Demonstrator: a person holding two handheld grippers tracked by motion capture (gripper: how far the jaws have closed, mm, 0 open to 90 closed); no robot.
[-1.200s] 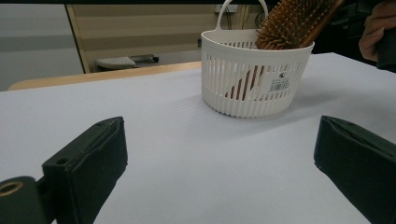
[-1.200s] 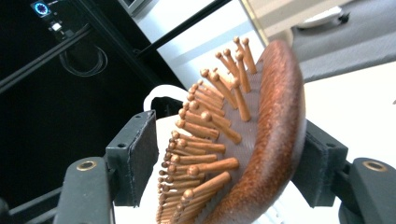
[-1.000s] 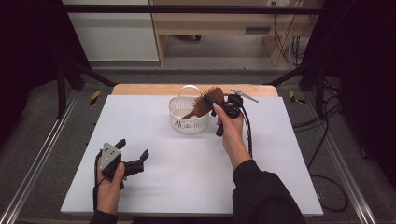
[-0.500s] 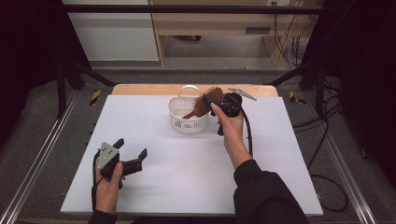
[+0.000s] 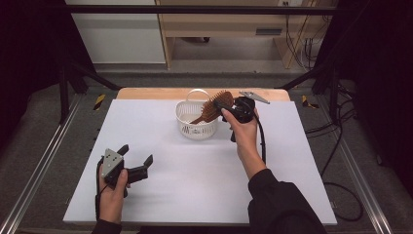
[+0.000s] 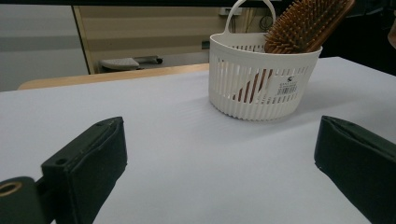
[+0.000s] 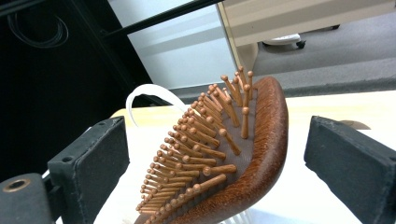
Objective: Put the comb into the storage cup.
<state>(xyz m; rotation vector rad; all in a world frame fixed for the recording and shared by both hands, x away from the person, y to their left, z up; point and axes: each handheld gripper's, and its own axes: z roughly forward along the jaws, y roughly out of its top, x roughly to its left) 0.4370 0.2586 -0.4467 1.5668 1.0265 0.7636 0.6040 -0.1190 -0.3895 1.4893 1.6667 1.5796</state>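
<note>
White tabletop (image 5: 195, 170) bore a basket (image 5: 196, 126) at twelve o'clock, a brown brush (image 5: 214, 106) leaning inside. Right gripper (image 7: 219, 154) gaped around its head, untouching; left gripper (image 5: 136, 163) spread, empty, at seven.

basket (image 5: 196, 123) sits toward the back middle of the table (image 5: 195, 180), hairbrush (image 5: 214, 108) standing in it handle down, head leaning out over the rim toward the right. right gripper (image 5: 225, 108) is just right of the basket, jaws either side of the brush head with gaps both sides. left gripper (image 5: 138, 165) is way off at the front left, near the table's front edge, jaws apart and aimed toward the basket
</note>
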